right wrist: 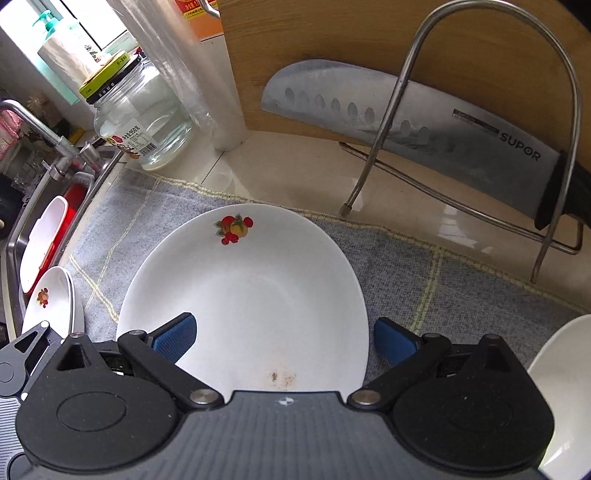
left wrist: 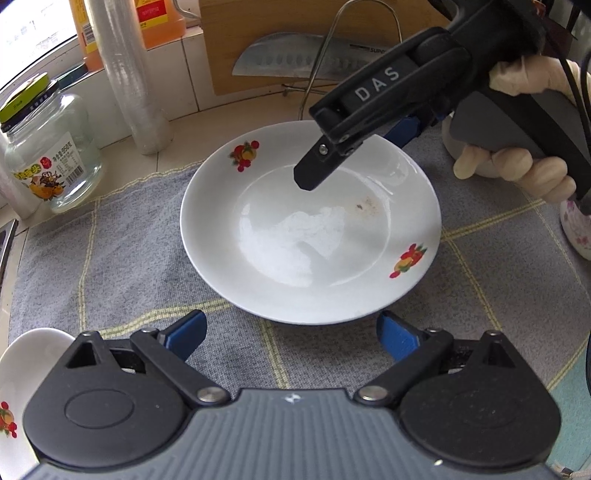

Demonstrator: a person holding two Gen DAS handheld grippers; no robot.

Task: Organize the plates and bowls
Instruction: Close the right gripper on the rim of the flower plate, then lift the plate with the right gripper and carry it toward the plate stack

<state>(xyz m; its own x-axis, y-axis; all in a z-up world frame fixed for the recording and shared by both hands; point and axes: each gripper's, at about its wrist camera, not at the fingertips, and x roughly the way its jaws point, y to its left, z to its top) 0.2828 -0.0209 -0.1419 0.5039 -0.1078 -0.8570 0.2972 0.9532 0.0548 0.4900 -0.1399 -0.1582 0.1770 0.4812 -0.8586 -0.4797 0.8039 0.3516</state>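
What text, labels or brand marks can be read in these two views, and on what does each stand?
"SUPOR": on the cleaver blade.
"DAS": on the right gripper, on its upper arm.
"950": on the glass jar, on its label; the rest too small to read.
Orange bottle label: blurred, unreadable.

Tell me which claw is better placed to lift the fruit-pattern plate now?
Right, probably. The right claw is open with the plate rim between its fingers. The left claw is open too, but stops short of the plate's near edge.

"DAS" on the right tool; "SUPOR" on the cleaver blade.
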